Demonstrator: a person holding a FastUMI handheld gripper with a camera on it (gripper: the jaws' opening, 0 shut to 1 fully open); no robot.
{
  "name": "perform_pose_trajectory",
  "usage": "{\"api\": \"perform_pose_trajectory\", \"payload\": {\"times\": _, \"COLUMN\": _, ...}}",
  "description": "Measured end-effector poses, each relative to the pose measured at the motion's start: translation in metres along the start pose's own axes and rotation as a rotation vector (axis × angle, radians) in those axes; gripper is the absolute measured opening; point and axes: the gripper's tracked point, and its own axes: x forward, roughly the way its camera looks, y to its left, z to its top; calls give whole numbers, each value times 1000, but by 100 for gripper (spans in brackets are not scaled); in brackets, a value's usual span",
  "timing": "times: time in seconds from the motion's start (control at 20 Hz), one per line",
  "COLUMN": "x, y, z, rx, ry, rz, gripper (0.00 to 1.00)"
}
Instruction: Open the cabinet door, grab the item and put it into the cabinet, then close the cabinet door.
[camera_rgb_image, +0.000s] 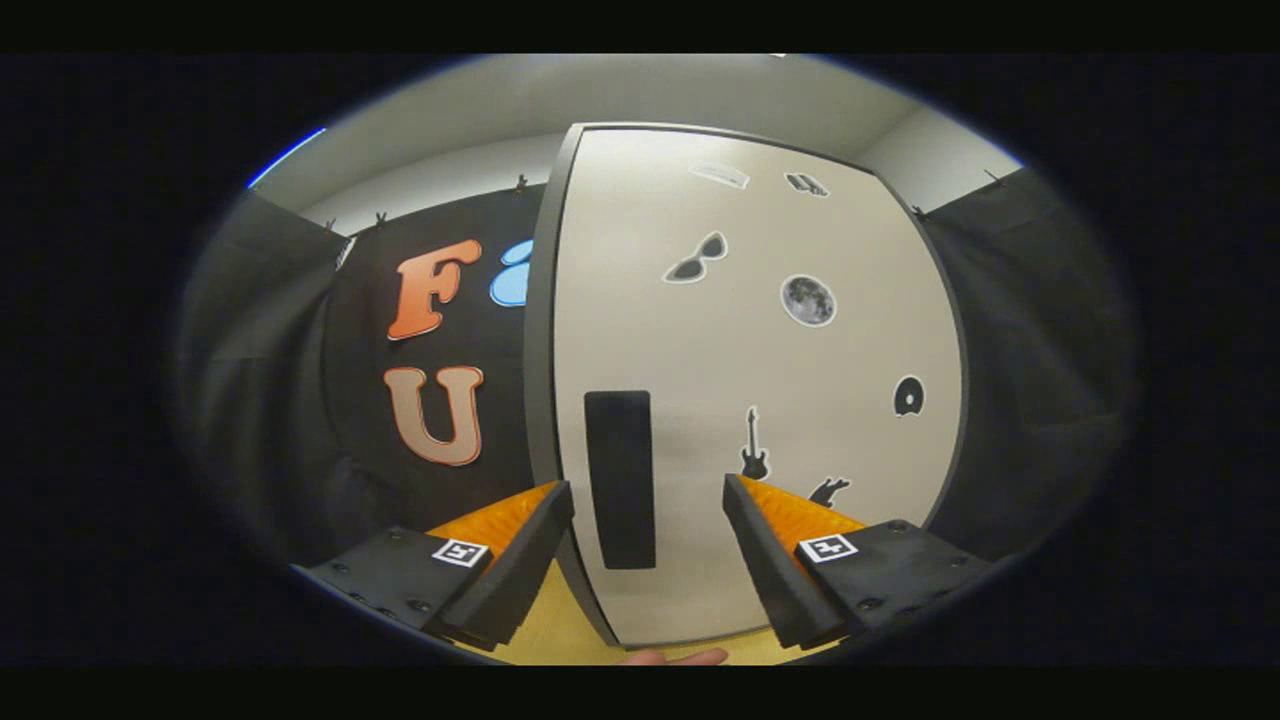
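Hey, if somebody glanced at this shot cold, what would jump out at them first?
The pale cabinet door straight ahead, shut and scattered with small stickers such as sunglasses, a moon and a guitar. Next the dark upright handle near the door's left edge, standing just beyond the gap of the open gripper, whose fingers touch nothing.
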Motion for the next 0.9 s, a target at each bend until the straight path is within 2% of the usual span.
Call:
{"api": "perform_pose_trajectory", "payload": {"times": 0.05, "x": 3, "y": 1, "z": -4, "rx": 0, "ry": 11, "rz": -1, "gripper": 97}}
{"api": "perform_pose_trajectory", "payload": {"times": 0.2, "x": 13, "y": 6, "z": -15, "rx": -22, "ry": 57, "rz": 34, "gripper": 85}}
{"api": "perform_pose_trajectory", "payload": {"times": 0.25, "x": 18, "y": 8, "z": -11, "rx": -17, "ry": 26, "rz": 39, "gripper": 85}}
{"api": "perform_pose_trajectory", "payload": {"times": 0.3, "x": 17, "y": 6, "z": -7, "rx": -14, "ry": 12, "rz": 35, "gripper": 77}}
{"api": "perform_pose_trajectory", "payload": {"times": 0.4, "x": 17, "y": 8, "z": -6, "rx": 19, "ry": -1, "rz": 60, "gripper": 71}}
{"api": "perform_pose_trajectory", "payload": {"times": 0.5, "x": 14, "y": 11, "z": -8, "rx": 15, "ry": -6, "rz": 67, "gripper": 41}}
{"api": "perform_pose_trajectory", "payload": {"times": 0.65, "x": 14, "y": 10, "z": -9, "rx": -21, "ry": 13, "rz": 51, "gripper": 37}}
{"api": "perform_pose_trajectory", "payload": {"times": 0.9, "x": -7, "y": 7, "z": -16, "rx": 36, "ry": 54, "rz": 69, "gripper": 35}}
